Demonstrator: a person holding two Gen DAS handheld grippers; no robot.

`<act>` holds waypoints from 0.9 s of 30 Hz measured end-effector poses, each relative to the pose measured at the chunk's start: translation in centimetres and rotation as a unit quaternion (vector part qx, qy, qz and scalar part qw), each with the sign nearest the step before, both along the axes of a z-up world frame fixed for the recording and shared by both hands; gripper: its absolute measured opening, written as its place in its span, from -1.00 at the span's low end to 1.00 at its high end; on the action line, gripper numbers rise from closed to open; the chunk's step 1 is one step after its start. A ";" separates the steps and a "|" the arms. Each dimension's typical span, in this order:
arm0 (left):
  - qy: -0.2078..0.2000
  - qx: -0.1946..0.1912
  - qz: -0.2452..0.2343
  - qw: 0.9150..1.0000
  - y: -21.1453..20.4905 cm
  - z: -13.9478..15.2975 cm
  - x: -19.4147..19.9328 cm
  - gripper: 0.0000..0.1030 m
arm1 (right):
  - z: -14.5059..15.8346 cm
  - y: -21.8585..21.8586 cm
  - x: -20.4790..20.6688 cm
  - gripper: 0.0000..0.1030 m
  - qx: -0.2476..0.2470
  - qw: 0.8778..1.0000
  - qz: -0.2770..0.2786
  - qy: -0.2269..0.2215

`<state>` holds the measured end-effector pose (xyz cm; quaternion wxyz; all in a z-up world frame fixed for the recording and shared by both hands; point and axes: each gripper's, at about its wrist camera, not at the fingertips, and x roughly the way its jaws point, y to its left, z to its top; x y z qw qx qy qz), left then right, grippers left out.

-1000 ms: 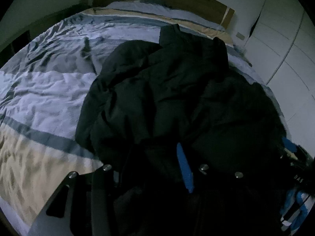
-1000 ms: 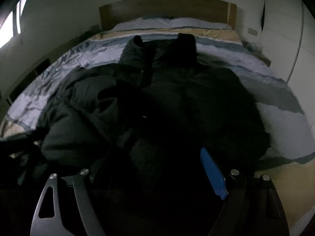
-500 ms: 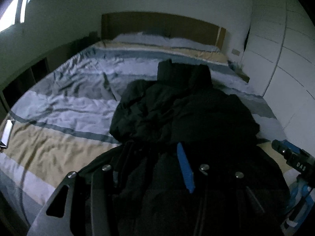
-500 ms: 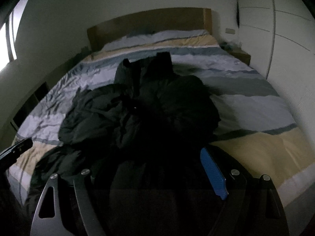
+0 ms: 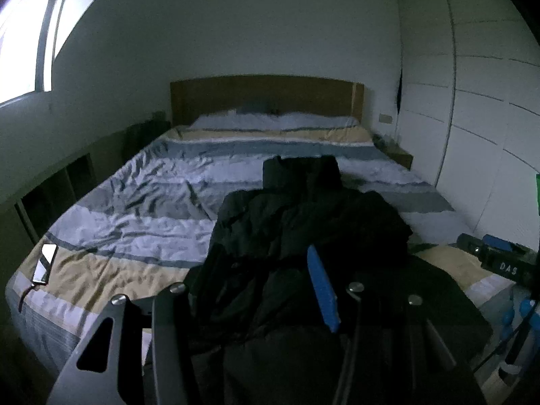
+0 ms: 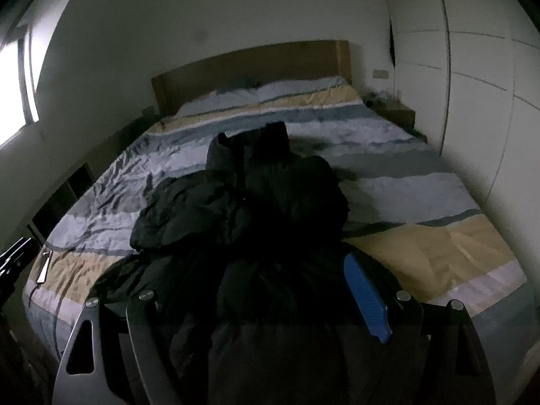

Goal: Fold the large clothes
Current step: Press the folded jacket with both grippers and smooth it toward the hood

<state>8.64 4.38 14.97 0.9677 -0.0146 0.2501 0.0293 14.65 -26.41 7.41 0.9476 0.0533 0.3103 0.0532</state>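
A large black padded jacket (image 5: 303,229) lies crumpled lengthwise on the striped bed (image 5: 135,209), collar toward the headboard. In the right wrist view the jacket (image 6: 256,202) is bunched in the bed's middle. My left gripper (image 5: 256,290) has jacket fabric between its fingers, near the hem at the foot of the bed, with the blue pad (image 5: 322,290) showing. My right gripper (image 6: 266,290) likewise has hem fabric between its fingers, blue pad (image 6: 366,300) showing. Both are pulled back from the bed with the hem drawn toward them. The grip points are too dark to see.
A phone (image 5: 45,263) with a cable lies on the bed's near left corner. A wooden headboard (image 5: 266,98) and pillows stand at the far end. White wardrobe doors (image 5: 472,118) line the right side. A low shelf (image 5: 57,195) runs along the left wall. The right gripper's body (image 5: 499,263) shows at right.
Both grippers have moved back and up from the jacket toward the foot of the bed, drawing the hem with them. The whole bed and room now show.
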 end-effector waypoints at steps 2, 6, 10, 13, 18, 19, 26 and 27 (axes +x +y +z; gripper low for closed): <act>-0.010 -0.001 -0.001 1.000 0.0 0.9 -1.2 -0.05 | 1.1 -0.1 -0.9 0.62 -0.004 1.000 -0.002 -0.011; -0.028 0.000 -0.001 1.000 0.2 2.3 -3.0 -0.05 | 3.1 -0.6 -2.8 0.65 -0.004 0.999 -0.006 -0.033; -0.041 0.006 0.001 0.999 0.3 3.8 -3.9 0.18 | 4.9 -0.7 -3.9 0.67 -0.007 0.999 -0.003 -0.052; -0.047 0.012 0.004 0.999 0.4 4.8 -3.8 0.25 | 5.8 -0.6 -3.7 0.69 -0.010 0.998 0.002 -0.061; -0.042 0.037 0.003 0.998 1.0 7.4 -0.3 0.26 | 7.8 -0.8 -1.6 0.71 -0.017 0.997 0.009 -0.075; -0.043 0.042 0.005 0.998 1.4 8.2 0.9 0.26 | 8.5 -1.0 -0.8 0.71 -0.021 0.997 0.010 -0.080; -0.023 0.046 0.013 0.999 4.3 11.7 11.2 0.27 | 12.1 -2.1 6.9 0.77 -0.030 0.994 0.023 -0.100; -0.017 0.045 0.013 0.999 4.7 11.8 13.0 0.27 | 12.3 -2.0 8.3 0.78 -0.034 0.994 0.027 -0.100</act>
